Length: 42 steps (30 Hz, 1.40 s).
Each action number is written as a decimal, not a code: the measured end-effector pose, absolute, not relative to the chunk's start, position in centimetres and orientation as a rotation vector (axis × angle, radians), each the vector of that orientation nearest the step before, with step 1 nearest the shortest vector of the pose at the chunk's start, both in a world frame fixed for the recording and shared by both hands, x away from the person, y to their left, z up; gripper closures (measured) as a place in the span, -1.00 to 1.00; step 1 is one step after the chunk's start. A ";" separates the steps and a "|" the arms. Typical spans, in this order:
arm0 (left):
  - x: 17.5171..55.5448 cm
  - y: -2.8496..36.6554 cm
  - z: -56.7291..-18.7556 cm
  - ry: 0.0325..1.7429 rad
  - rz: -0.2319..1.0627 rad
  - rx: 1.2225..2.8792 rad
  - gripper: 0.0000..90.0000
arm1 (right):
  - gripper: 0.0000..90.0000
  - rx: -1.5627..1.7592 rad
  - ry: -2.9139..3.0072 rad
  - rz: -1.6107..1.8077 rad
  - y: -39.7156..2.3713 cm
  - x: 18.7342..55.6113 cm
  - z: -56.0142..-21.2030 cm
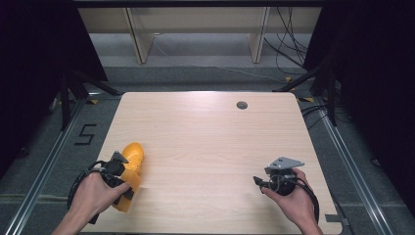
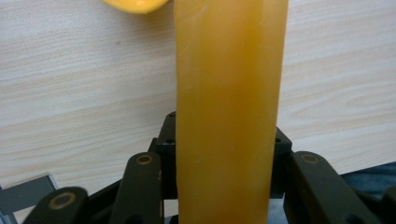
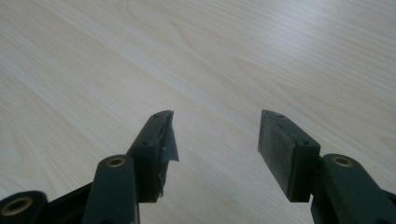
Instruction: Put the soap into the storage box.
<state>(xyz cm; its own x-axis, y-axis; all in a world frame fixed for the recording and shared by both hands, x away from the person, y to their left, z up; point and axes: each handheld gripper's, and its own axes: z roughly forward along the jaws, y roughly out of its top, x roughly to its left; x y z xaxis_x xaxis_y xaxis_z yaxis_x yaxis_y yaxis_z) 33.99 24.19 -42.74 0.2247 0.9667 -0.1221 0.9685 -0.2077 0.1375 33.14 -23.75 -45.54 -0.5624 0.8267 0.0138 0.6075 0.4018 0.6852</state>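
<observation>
A yellow-orange shoe-shaped object (image 1: pixel 132 159) lies at the front left of the wooden table (image 1: pixel 205 137). My left gripper (image 1: pixel 120 177) is shut on it. In the left gripper view a flat orange part of the object (image 2: pixel 229 84) stands upright between the two black jaws, which press on its sides. Its rounded yellow end (image 2: pixel 135 4) shows at the top edge. At the front right, my right gripper (image 1: pixel 258 182) rests low over the bare table and points left. Its jaws (image 3: pixel 215 135) stand open with nothing between them.
A round grey grommet hole (image 1: pixel 242 105) sits near the table's far edge. Beyond the table are wooden frame legs (image 1: pixel 139 39) and loose cables (image 1: pixel 288 49) on the floor. A black "5" (image 1: pixel 84 134) is marked on the floor at the left.
</observation>
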 end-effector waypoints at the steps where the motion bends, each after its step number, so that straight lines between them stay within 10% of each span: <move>1: 34.0 24.0 -42.4 1.910 -0.014 2.249 0.34 | 0.01 1.250 2.335 0.935 -23.7 33.1 -45.5; 42: 35.5 25.4 -37.6 1.954 0.073 2.111 0.35 | 0.01 1.234 2.335 0.932 -23.9 33.2 -45.5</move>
<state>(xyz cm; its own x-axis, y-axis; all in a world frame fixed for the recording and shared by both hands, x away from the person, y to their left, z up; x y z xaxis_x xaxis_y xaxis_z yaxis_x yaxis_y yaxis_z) 35.47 25.35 -37.57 0.0926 0.9857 -0.1409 0.9723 -0.0590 0.2261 33.21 -23.87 -45.53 -0.5655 0.8247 0.0060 0.6019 0.4078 0.6866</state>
